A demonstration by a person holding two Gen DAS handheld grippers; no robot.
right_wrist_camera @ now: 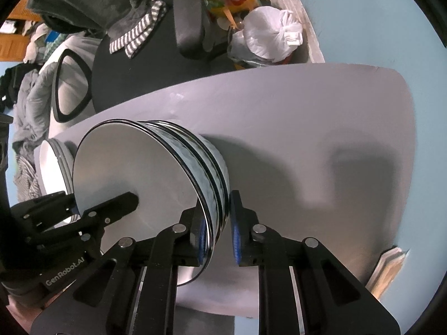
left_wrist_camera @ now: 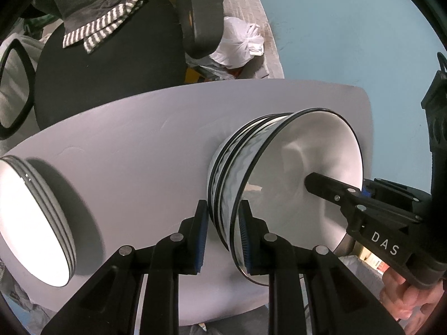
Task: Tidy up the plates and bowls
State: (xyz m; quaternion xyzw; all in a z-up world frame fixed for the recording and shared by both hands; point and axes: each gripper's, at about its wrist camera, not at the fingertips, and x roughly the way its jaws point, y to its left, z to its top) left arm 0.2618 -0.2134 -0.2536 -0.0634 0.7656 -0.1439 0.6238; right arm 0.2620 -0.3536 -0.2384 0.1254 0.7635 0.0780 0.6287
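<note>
**Q:** Left wrist view first: where are the bowls, and what do the fingers do?

**R:** A stack of bowls (left_wrist_camera: pixel 279 184) with black rims stands on the white table (left_wrist_camera: pixel 145 145), right of centre. The left gripper (left_wrist_camera: pixel 222 237) straddles the top bowl's rim at 6 o'clock, one blue pad outside the wall, one inside. The fingers look spread around the rim; whether the pads press it, I cannot tell. The right gripper (left_wrist_camera: pixel 329 188) reaches in from 3 o'clock, one finger lying inside the bowl.

**Q:** And the right wrist view?

**R:** The same stack of bowls (right_wrist_camera: pixel 156 178) sits left of centre. The right gripper (right_wrist_camera: pixel 218 237) has its left pad inside the top rim and its right pad outside the wall, a gap showing on the outer side; parted, contact unclear. The left gripper (right_wrist_camera: pixel 111 206) enters at 8 o'clock.

**Q:** Plates?

**R:** A stack of plates (left_wrist_camera: pixel 36 223) sits at 9 o'clock by the table's left edge, well apart from the bowls.

**Q:** Edges and room?

**R:** Bare tabletop lies between the two stacks and, in the right view, from 1 to 4 o'clock out to the rounded corner. A black chair (right_wrist_camera: pixel 145 55) stands just beyond the far edge at 11 o'clock, a white bag (right_wrist_camera: pixel 268 39) at 12.
</note>
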